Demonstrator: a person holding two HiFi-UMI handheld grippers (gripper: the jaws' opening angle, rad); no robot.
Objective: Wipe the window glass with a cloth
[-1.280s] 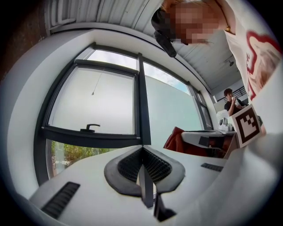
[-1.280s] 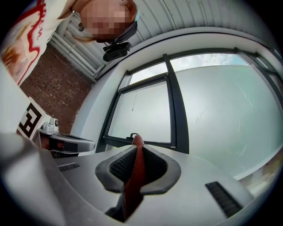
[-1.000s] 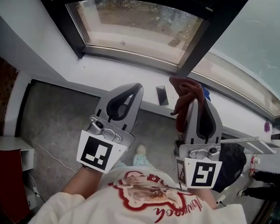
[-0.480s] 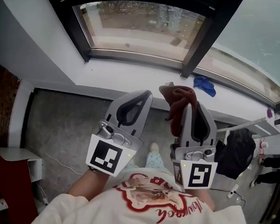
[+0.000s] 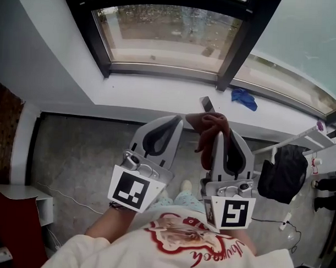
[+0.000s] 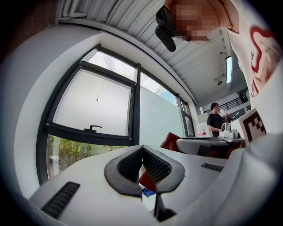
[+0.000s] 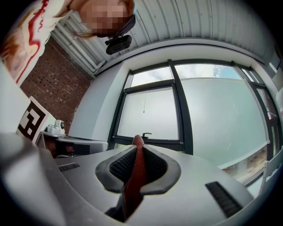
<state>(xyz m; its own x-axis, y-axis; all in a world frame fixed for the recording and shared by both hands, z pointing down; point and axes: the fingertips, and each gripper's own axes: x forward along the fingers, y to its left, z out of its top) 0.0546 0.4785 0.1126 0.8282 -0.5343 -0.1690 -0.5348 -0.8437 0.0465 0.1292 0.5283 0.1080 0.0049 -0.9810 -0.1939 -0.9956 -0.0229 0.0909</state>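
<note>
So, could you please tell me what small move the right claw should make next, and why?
Probably carry the right claw forward and up to the window glass. It is already shut on the red cloth, but the cloth is short of the pane and not touching it.

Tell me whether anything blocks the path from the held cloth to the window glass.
Nothing visible does: the red cloth, clamped in the right gripper, faces the window glass through open air.

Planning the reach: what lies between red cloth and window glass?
Head view: past the red cloth, white sill, a small dark slab on it, then window frame.
</note>
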